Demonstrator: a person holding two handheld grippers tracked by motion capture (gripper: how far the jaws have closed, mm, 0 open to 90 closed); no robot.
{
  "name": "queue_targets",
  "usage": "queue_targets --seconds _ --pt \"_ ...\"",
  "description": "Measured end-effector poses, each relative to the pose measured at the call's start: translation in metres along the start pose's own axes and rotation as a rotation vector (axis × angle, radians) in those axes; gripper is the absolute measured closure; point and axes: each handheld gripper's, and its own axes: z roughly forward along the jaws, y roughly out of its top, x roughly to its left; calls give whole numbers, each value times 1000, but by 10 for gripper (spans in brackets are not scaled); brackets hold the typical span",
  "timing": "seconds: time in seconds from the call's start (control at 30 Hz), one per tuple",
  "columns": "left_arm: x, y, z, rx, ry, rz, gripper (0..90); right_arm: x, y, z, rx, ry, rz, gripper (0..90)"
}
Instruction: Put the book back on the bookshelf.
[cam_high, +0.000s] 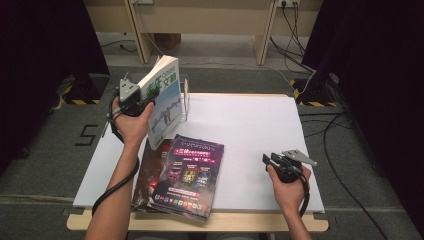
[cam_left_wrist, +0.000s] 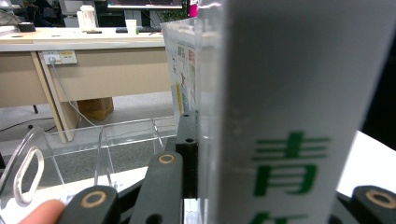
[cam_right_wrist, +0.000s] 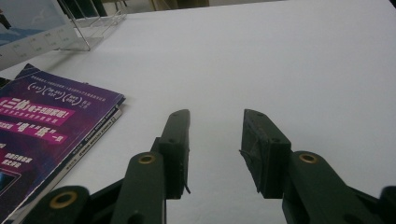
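Book (cam_high: 162, 95) with a white spine and green printed characters is held upright by the left gripper (cam_high: 142, 97), clamped across its thickness near the spine, above the back left corner of the white table (cam_high: 260, 135). A clear plastic rack (cam_high: 184, 102) stands just beside and behind the book, toward the table's far edge, so the coming move is judged to turn on lining the book's long axis, now upright and slightly tilted, with one of the rack's slots. In the left gripper view the spine (cam_left_wrist: 289, 140) is seen between the jaws, with the rack's clear dividers (cam_left_wrist: 105, 149) lower and to the left. On the spine a green character 青 can be read (the rest is cut off). The right gripper (cam_high: 272, 161) rests well apart near the front right, jaws spread on nothing. A purple magazine (cam_high: 190, 170) lies flat on a stack at the front left, its small print being illegible.
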Motion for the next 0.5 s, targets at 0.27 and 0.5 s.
queue_targets --seconds 0.27,0.5 --pt "-3 5 8 -6 4 -3 736 1 0 0 3 3 0 624" --pt "-5 8 16 -15 9 -9 736 0 -1 1 3 3 6 624"
